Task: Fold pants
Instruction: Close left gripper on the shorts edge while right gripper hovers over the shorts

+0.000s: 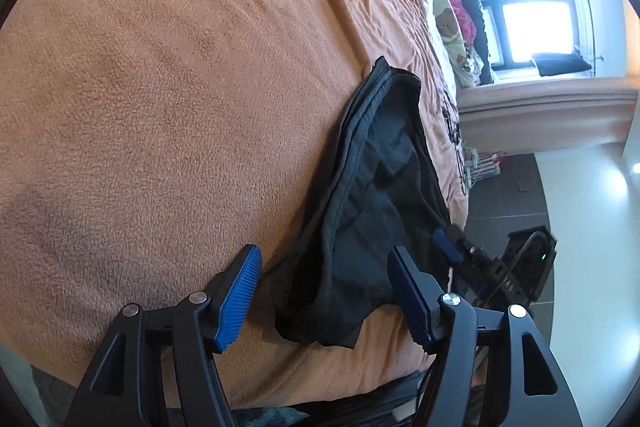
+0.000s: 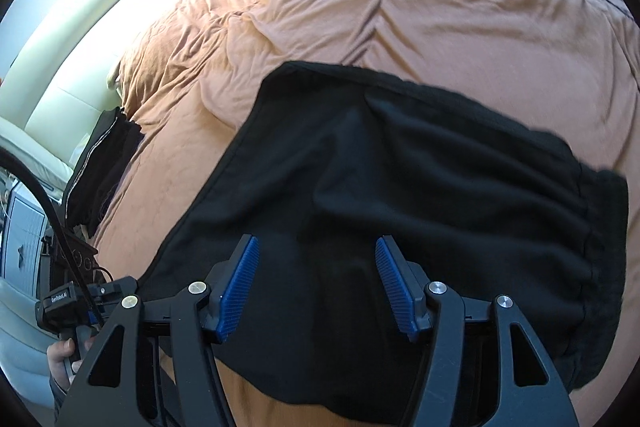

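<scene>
On orange blanket (image 2: 400, 7): black pants (image 2: 420, 167), far end cut off; both grippers' fingers (image 1: 240, 291) apart, empty.

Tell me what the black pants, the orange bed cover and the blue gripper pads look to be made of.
Pants: soft matte knit, likely cotton or a synthetic blend; it drapes in loose folds without shine.
Orange bed cover: fleece-like plush; the left wrist view shows a fuzzy nap with brushed darker patches.
Blue pads: probably rubber or moulded plastic, with fine ribbing across the face.
</scene>
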`<state>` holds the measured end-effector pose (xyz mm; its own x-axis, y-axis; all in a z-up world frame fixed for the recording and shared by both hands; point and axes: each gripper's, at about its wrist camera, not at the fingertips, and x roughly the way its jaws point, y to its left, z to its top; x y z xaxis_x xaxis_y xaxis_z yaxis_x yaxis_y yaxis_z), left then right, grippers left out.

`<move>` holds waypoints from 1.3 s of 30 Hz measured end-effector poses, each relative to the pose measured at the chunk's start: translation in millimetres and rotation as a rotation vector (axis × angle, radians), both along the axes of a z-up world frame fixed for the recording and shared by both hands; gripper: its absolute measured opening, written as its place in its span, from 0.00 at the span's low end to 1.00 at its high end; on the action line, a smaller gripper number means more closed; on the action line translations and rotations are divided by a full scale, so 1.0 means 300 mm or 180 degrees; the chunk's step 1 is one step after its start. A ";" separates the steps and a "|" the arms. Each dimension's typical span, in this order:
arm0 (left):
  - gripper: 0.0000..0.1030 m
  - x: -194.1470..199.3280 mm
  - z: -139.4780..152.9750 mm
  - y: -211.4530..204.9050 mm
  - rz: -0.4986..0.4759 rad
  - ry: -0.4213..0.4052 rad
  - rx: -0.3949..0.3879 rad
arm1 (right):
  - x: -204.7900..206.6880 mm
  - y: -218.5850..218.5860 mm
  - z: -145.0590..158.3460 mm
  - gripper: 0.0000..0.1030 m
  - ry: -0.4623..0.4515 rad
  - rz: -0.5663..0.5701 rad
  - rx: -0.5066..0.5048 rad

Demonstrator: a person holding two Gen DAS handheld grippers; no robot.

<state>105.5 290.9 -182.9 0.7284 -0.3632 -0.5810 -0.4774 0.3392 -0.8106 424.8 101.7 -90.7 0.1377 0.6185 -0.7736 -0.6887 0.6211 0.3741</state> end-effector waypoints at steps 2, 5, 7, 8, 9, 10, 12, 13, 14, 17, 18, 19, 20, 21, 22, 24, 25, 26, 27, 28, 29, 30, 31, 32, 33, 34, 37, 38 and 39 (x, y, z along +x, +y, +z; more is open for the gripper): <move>0.65 0.003 -0.005 0.000 0.0028 -0.0001 -0.0029 | -0.009 -0.020 -0.004 0.57 0.0025 -0.0024 0.0031; 0.65 0.010 -0.007 0.000 0.0062 -0.0013 -0.0071 | -0.023 -0.051 -0.007 0.57 0.0050 -0.0064 0.0057; 0.65 0.010 -0.004 -0.004 0.0054 -0.0011 -0.0096 | -0.031 -0.067 -0.011 0.57 0.0071 -0.0080 0.0084; 0.65 0.007 -0.001 -0.009 0.0032 -0.0005 -0.0104 | -0.036 -0.073 -0.008 0.57 0.0075 -0.0081 0.0103; 0.65 0.000 -0.002 -0.016 0.0002 -0.0004 -0.0139 | -0.041 -0.076 -0.006 0.57 0.0067 -0.0076 0.0116; 0.65 -0.005 -0.003 -0.022 -0.0014 0.0000 -0.0172 | -0.046 -0.079 -0.004 0.57 0.0055 -0.0072 0.0124; 0.65 -0.016 -0.007 -0.040 -0.0058 0.0013 -0.0224 | -0.055 -0.080 -0.001 0.57 0.0033 -0.0063 0.0143; 0.65 -0.019 -0.008 -0.046 -0.0064 0.0014 -0.0231 | -0.058 -0.077 -0.001 0.57 0.0036 -0.0056 0.0152; 0.65 -0.020 -0.009 -0.052 -0.0062 0.0013 -0.0230 | -0.061 -0.075 -0.004 0.57 0.0040 -0.0041 0.0150; 0.61 -0.014 -0.012 -0.057 -0.0020 0.0040 -0.0195 | -0.079 -0.064 -0.007 0.57 0.0007 0.0012 0.0125; 0.60 -0.011 -0.014 -0.058 -0.0009 0.0039 -0.0195 | -0.086 -0.063 -0.010 0.57 -0.0009 0.0017 0.0096; 0.58 -0.008 -0.016 -0.058 0.0001 0.0044 -0.0192 | -0.092 -0.066 -0.014 0.57 -0.0021 0.0014 0.0068; 0.58 -0.003 -0.018 -0.058 0.0008 0.0055 -0.0190 | -0.096 -0.070 -0.018 0.57 -0.0031 0.0013 0.0046; 0.58 -0.003 -0.018 -0.059 0.0016 0.0056 -0.0192 | -0.100 -0.081 -0.023 0.57 -0.0051 0.0010 0.0024; 0.58 -0.004 -0.018 -0.059 0.0022 0.0055 -0.0197 | -0.102 -0.093 -0.027 0.57 -0.0070 -0.0005 -0.0003; 0.58 -0.006 -0.018 -0.059 0.0031 0.0049 -0.0203 | -0.100 -0.127 -0.042 0.57 -0.0078 -0.0053 -0.0050; 0.58 -0.008 -0.019 -0.058 0.0037 0.0048 -0.0204 | -0.099 -0.135 -0.045 0.57 -0.0066 -0.0070 -0.0066; 0.58 -0.006 -0.019 -0.059 0.0047 0.0047 -0.0201 | -0.092 -0.155 -0.059 0.57 -0.0035 -0.0101 -0.0092; 0.58 -0.006 -0.019 -0.061 0.0060 0.0046 -0.0194 | -0.092 -0.168 -0.063 0.57 -0.0014 -0.0121 -0.0107; 0.57 -0.005 -0.018 -0.064 0.0069 0.0044 -0.0185 | -0.088 -0.178 -0.070 0.57 0.0017 -0.0142 -0.0112; 0.51 -0.003 -0.018 -0.068 0.0065 0.0043 -0.0172 | -0.087 -0.185 -0.072 0.57 0.0043 -0.0157 -0.0107; 0.40 0.007 -0.020 -0.077 0.0040 0.0066 -0.0171 | -0.089 -0.190 -0.068 0.57 0.0048 -0.0167 -0.0103; 0.34 0.010 -0.027 -0.080 0.0017 0.0085 -0.0186 | -0.094 -0.188 -0.058 0.57 0.0025 -0.0167 -0.0109; 0.20 0.013 -0.033 -0.086 -0.0012 0.0102 -0.0199 | -0.097 -0.187 -0.050 0.57 0.0006 -0.0165 -0.0115; 0.14 0.015 -0.037 -0.092 -0.0042 0.0114 -0.0194 | -0.104 -0.181 -0.036 0.57 -0.0028 -0.0163 -0.0113; 0.14 0.013 -0.035 -0.095 -0.0040 0.0112 -0.0178 | -0.110 -0.173 -0.020 0.57 -0.0063 -0.0157 -0.0095; 0.10 0.000 -0.020 -0.089 0.0004 0.0035 -0.0164 | -0.126 -0.156 0.013 0.57 -0.0149 -0.0149 -0.0035; 0.10 -0.004 -0.009 -0.084 0.0020 0.0003 -0.0153 | -0.130 -0.147 0.022 0.57 -0.0174 -0.0146 -0.0014; 0.09 -0.006 -0.002 -0.083 0.0027 -0.0016 -0.0140 | -0.136 -0.138 0.027 0.57 -0.0199 -0.0149 -0.0001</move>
